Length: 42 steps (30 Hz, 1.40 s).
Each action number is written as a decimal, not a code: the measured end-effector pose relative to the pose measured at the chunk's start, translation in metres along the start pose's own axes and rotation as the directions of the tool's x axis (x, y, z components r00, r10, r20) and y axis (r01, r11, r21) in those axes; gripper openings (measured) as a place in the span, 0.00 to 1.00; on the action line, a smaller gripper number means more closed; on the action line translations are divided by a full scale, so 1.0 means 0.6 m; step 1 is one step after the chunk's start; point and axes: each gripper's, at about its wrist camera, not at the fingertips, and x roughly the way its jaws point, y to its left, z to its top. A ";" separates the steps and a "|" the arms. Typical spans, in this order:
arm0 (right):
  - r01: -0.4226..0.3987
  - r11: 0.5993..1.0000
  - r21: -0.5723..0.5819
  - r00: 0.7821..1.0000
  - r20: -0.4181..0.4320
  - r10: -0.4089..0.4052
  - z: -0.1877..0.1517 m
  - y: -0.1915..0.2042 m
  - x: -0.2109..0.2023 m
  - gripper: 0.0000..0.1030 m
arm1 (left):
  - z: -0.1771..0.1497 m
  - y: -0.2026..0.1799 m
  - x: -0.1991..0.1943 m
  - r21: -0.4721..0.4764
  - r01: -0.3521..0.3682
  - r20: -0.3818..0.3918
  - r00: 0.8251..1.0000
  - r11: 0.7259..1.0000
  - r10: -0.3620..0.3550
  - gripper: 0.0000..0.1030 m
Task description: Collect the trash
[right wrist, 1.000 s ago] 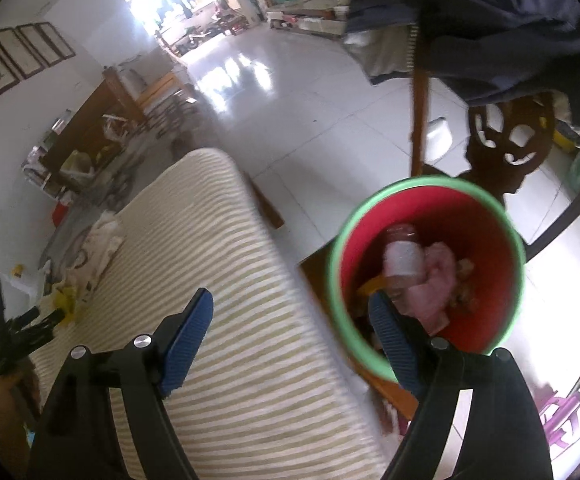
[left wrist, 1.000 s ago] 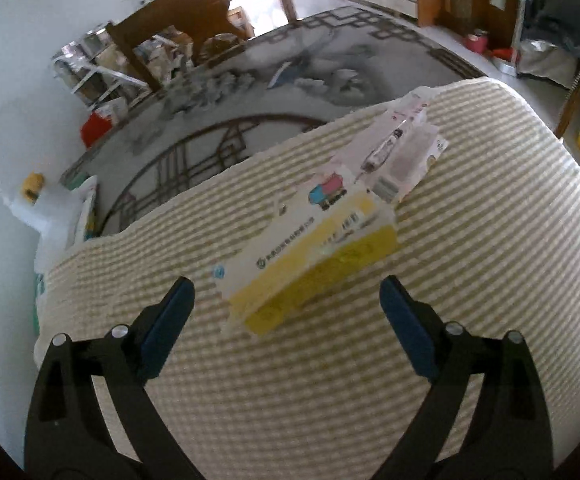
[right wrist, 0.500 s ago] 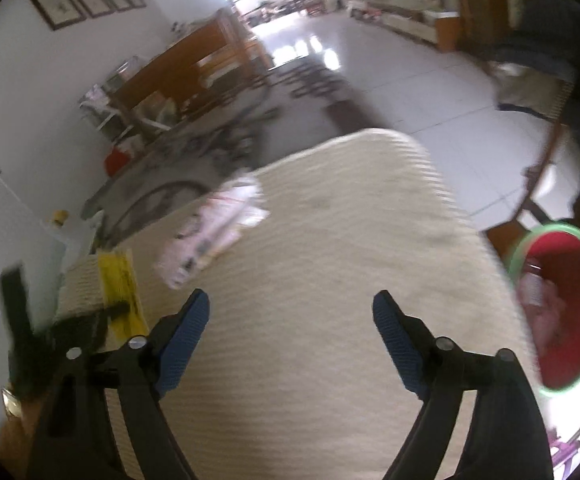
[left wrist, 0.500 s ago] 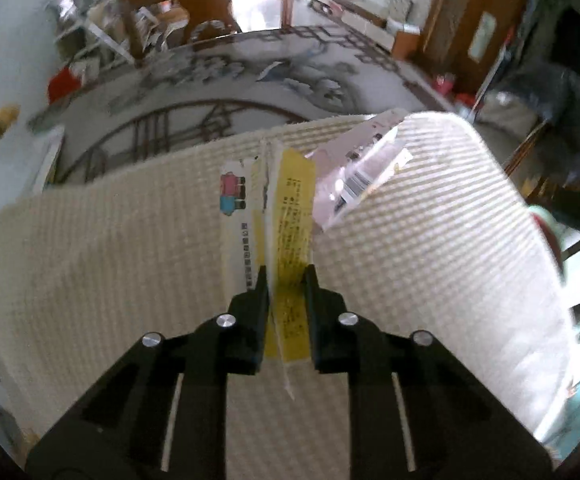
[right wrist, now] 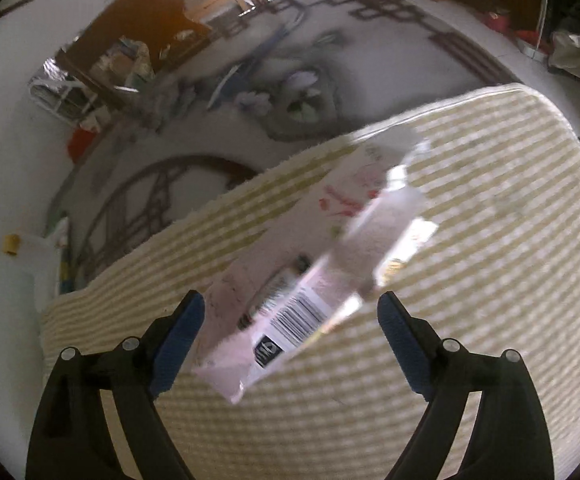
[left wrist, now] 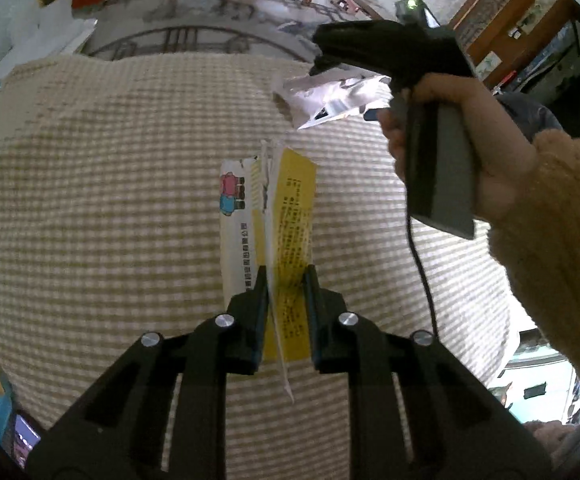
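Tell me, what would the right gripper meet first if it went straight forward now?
Probably the pink plastic wrapper, which lies on the checked cloth between the open right gripper fingers; depth is unclear.

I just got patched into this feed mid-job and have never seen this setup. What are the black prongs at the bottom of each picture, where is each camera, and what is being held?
There is no robot arm: a person holds a hand-held two-finger gripper in each hand, with a fisheye camera on each looking forward along its jaws.

In the left wrist view, the left gripper is shut on a flattened yellow and white box above a checked cream cloth. The person's right hand shows there too.

In the right wrist view, the right gripper is open, its blue-padded jaws either side of a pale plastic wrapper with a barcode, not yet gripped.
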 end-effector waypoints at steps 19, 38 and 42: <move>-0.168 0.930 -0.327 0.985 -0.016 0.172 -0.055 -0.024 -0.129 0.16 | -0.001 0.036 -0.003 -0.070 -0.017 0.041 0.999 0.997 0.020 0.59; -0.005 0.940 -0.342 1.000 -0.014 0.000 -0.239 -0.194 -0.195 0.30 | 0.002 -0.086 0.101 0.030 0.097 -0.102 0.990 0.995 -0.093 0.64; 0.034 0.937 -0.347 0.999 0.016 -0.030 -0.234 -0.193 -0.197 0.59 | 0.005 -0.096 0.124 0.028 0.069 -0.127 0.990 0.997 -0.064 0.64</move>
